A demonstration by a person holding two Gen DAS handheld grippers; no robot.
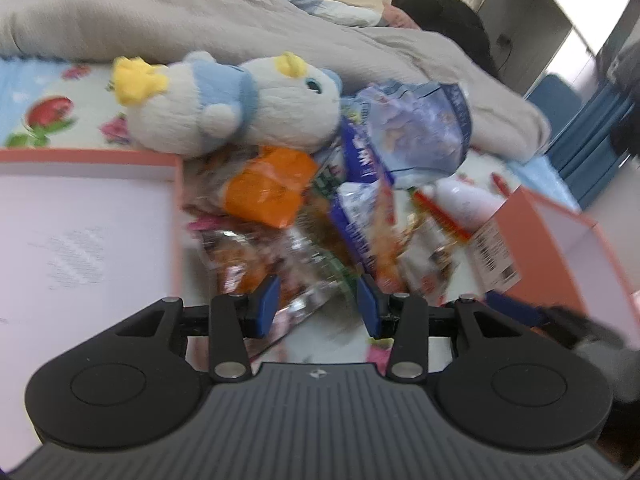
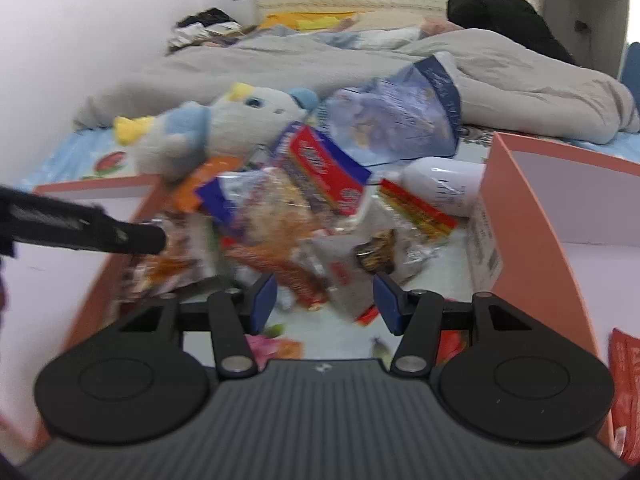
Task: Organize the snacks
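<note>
Both grippers stood partly open and empty over the bed, the left gripper (image 1: 316,304) and right gripper (image 2: 324,300) each pointing down at the near edge of the snack pile (image 2: 288,220). The pile lay just ahead, between two pink box walls (image 2: 516,208). Beyond it leaned a plush toy (image 1: 240,108). Blur hid the packets' labels and edges.

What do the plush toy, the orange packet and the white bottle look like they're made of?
Plush toy: soft fuzzy fabric, matte, with a nappy surface. Orange packet: likely thin plastic film, glossy, crinkled with bright highlights. White bottle: probably smooth plastic, with a slight sheen; blur leaves that open.
</note>
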